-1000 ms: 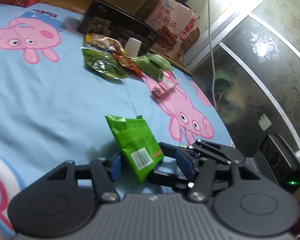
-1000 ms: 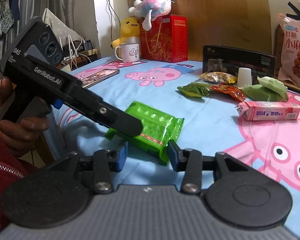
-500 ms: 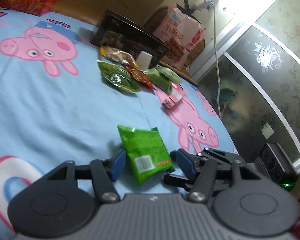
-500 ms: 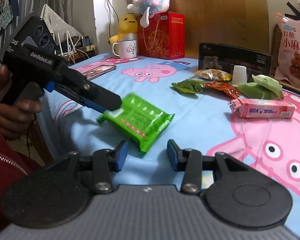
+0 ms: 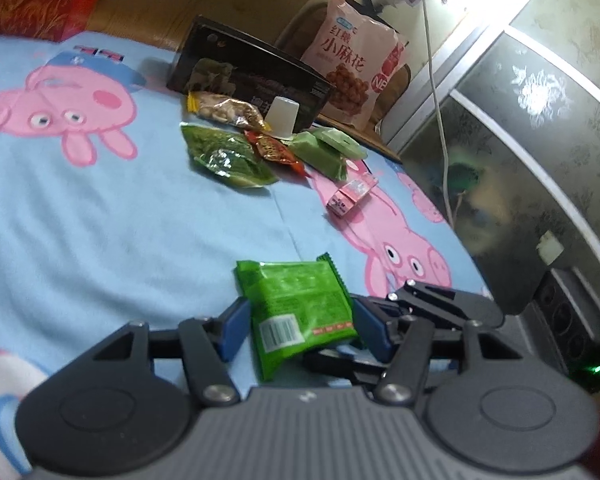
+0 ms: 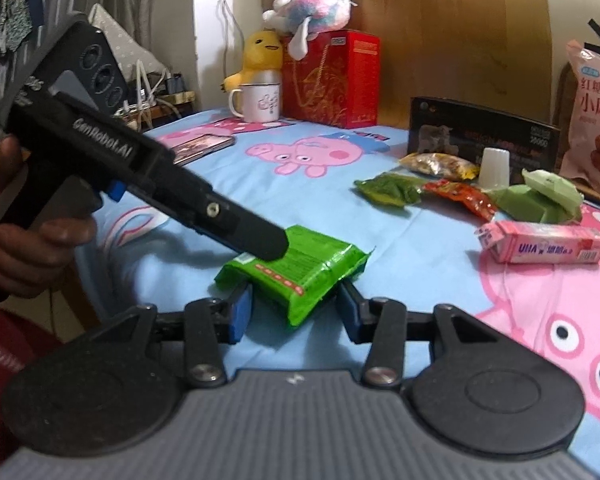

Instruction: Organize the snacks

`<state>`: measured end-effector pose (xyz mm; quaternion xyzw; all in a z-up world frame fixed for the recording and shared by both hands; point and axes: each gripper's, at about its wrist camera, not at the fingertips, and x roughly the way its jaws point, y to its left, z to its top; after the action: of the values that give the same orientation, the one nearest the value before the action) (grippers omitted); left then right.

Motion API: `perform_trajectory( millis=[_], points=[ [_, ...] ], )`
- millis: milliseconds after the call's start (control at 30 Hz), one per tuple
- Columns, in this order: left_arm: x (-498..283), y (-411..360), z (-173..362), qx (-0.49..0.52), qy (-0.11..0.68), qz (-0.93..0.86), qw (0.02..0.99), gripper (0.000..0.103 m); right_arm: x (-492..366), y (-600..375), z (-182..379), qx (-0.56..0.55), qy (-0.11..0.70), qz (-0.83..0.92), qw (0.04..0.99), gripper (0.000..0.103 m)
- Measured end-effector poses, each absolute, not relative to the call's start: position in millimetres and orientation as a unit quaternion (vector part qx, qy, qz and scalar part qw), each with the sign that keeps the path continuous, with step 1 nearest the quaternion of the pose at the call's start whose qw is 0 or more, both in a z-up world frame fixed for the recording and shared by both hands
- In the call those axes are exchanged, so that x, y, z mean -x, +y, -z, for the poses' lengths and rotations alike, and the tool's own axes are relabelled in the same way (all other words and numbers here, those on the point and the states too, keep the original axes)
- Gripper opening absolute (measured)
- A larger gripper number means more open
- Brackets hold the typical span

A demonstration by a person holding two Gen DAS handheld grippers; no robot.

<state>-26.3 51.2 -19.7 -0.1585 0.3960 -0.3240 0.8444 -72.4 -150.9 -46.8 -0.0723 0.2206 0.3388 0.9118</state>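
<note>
Bright green snack packet point(image 5: 296, 304), flat and sealed, white barcode label near its close end, lying tilted on the blue cartoon-pig cloth. Farther back, clustered before a black box: 1 clear bag of nuts point(image 5: 224, 110), 1 dark green packet point(image 5: 224, 158), 1 red wrapper point(image 5: 274, 150), 2 pale green packs point(image 5: 326, 150). Just beside these, 1 pink carton point(image 6: 540, 242), lying on its side.

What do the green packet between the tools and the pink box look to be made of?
Green packet: thin plastic film, glossy; it crinkles, catches light and has crimped, serrated end seals. Pink box: likely printed cardboard, slight sheen; straight edges, flat faces, an end flap standing open.
</note>
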Motion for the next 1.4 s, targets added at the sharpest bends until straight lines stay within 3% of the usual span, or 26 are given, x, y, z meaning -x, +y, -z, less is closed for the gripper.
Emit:
perform_trajectory(
  millis=[367, 700, 900, 1400],
  points=[
    [16.0, 47.3, 22.6, 0.168, 0.400, 0.340, 0.834, 0.054, 76.6, -163.2, 45.5, 0.057, 0.234, -0.320, 0.916, 0.048],
    [13.1, 63.4, 24.2, 0.191, 0.399, 0.337, 0.831, 0.056, 71.5, -159.7, 46.1, 0.073, 0.235, -0.321, 0.915, 0.058],
    [17.0, 52.4, 21.3, 0.173, 0.390, 0.341, 0.837, 0.053, 70.7, -153.0, 44.8, 0.062, 0.225, -0.324, 0.917, 0.049],
    [-9.1, 46.4, -9.9, 0.161, 0.361, 0.348, 0.850, 0.052, 53.5, -160.3, 21.1, 0.041, 0.176, -0.305, 0.935, 0.049]
  ],
)
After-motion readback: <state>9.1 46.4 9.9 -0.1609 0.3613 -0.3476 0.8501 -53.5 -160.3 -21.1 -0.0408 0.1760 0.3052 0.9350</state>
